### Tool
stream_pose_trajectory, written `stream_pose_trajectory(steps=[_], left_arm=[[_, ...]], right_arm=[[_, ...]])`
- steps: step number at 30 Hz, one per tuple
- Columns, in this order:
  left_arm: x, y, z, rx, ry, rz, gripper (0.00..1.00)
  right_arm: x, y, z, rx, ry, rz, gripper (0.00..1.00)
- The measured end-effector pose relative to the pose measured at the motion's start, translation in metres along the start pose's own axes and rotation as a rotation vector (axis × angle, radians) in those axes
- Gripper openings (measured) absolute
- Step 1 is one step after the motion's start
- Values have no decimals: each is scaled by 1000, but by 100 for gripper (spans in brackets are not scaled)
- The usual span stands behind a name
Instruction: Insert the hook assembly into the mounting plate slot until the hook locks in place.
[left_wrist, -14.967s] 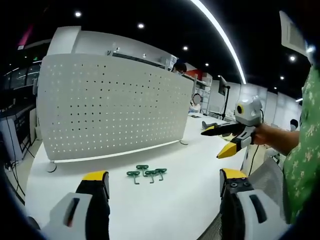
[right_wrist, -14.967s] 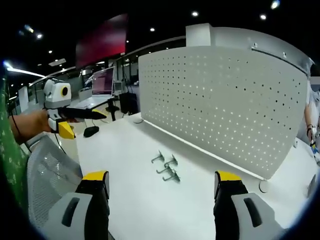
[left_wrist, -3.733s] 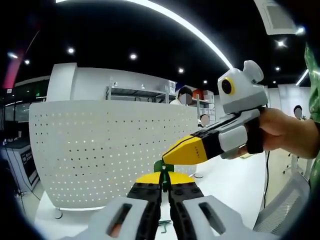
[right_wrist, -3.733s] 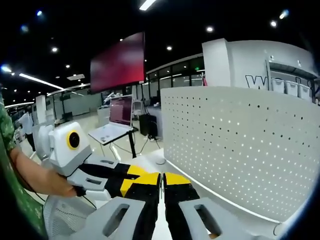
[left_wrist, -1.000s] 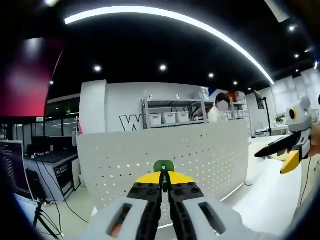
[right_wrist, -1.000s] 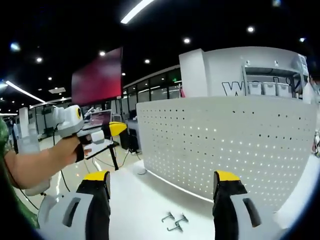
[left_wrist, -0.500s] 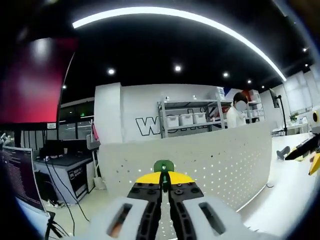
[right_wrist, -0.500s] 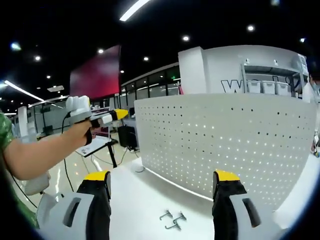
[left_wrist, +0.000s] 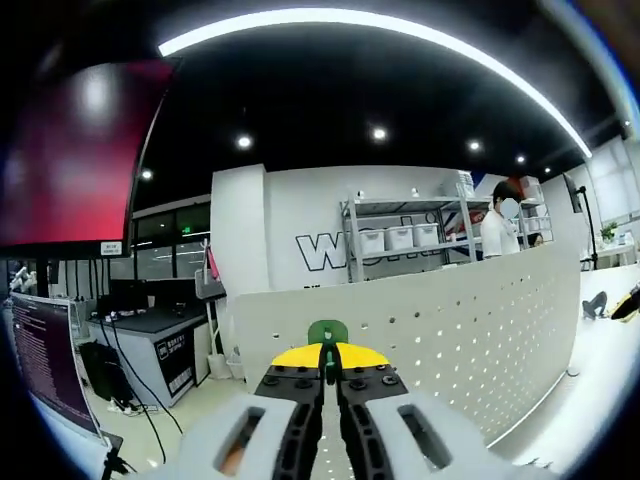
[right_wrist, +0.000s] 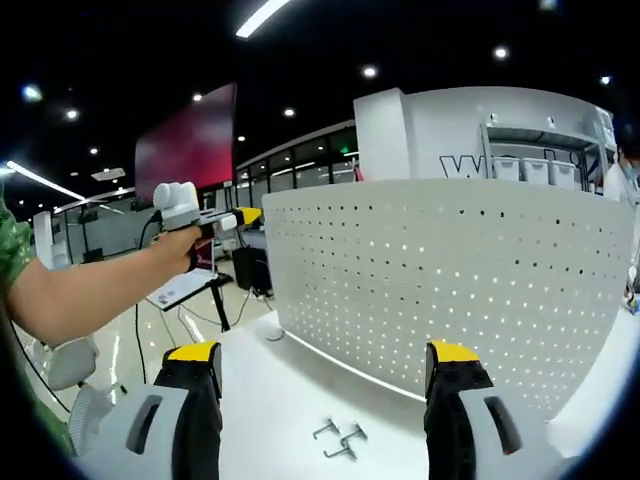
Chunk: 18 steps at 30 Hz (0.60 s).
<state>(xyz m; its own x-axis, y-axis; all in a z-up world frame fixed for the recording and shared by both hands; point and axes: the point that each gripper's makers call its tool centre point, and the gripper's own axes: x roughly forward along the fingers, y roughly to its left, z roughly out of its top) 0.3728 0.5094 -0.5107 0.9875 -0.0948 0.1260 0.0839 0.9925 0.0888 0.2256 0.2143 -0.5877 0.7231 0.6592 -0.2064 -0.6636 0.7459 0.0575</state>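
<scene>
Both of your views show a dim hall lit from above, with a nearly black ceiling. In your left gripper view a long strip light (left_wrist: 380, 25) arcs across the top, bent into a curve by the fisheye lens, and small round downlights (left_wrist: 378, 133) glow with soft halos. In your right gripper view a shorter strip light (right_wrist: 262, 17) and scattered spots do the same. The white perforated panel (right_wrist: 450, 285) is evenly bright, with light glinting through its holes. The red screen (left_wrist: 75, 160) smears into blur near the edge. Straight lines bow outward towards the edges, and the centres stay sharp.
</scene>
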Motion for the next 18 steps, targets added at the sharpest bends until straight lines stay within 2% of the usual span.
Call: stream_pose_trajectory(steps=[10,18], left_arm=[[19,10,-8,-31,-4,15,3],[26,12,-13,-57,-6,15,3]], right_arm=[[5,-3,-4,1,14,-5,85],[6,-6,-5,2,20,-12,85]])
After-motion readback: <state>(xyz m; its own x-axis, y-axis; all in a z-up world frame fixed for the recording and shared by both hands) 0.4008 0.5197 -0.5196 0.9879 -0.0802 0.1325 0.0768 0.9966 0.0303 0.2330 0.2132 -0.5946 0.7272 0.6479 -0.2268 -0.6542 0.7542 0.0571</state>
